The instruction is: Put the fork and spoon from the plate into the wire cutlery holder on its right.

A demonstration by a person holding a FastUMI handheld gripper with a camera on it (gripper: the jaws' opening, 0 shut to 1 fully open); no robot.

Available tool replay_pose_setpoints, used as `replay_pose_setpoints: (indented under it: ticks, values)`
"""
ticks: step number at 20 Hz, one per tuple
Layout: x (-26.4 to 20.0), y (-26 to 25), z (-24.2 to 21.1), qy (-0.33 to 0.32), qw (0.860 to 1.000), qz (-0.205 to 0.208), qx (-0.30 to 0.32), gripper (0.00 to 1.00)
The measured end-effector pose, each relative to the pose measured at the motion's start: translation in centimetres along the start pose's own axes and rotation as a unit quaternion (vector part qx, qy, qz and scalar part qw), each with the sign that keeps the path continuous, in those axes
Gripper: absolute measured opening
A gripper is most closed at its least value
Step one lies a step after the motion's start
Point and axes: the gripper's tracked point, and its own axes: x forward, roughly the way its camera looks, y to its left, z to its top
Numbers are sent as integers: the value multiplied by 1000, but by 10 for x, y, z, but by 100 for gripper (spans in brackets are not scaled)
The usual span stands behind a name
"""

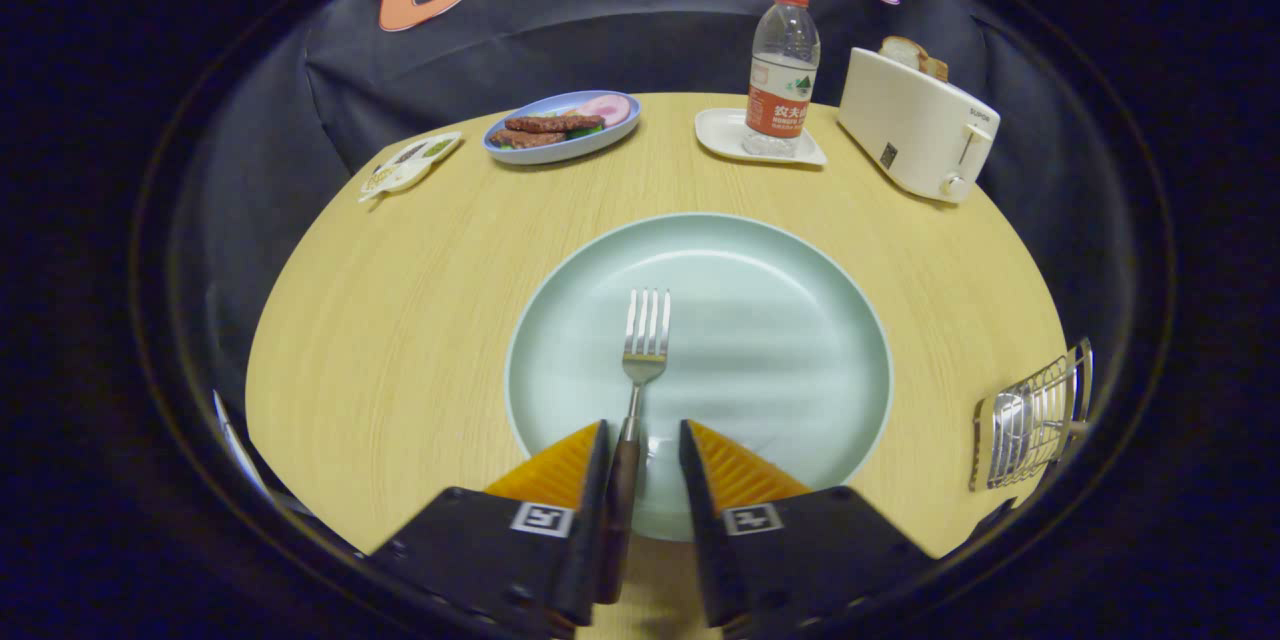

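— Lying where, that silver metal fork [645, 345] with the dark handle?
— On the round pale-green plate [780, 320], handle between the tongs [643, 440], which stood open, left finger touching it.
— And the wire cutlery holder [1035, 415]?
— Right of the plate, a spoon inside.

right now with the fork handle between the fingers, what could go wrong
The gripper is open, and the fork handle lies against the left finger with a gap to the right one, so closing may push it sideways or twist it on the smooth plate. The wire cutlery holder stands off to the right near the table edge, so a careless swing could knock it.
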Motion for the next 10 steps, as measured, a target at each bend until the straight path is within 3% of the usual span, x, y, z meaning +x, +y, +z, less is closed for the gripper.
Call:
replay_pose_setpoints:
  ticks: [2,5,10]
  values:
    - [7,-2,-1,3,1000,-2,3,12]
    - [6,-7,2,11,1000,-5,-2,3]
    - [-24,-25,18,20,1000,5,-19,3]
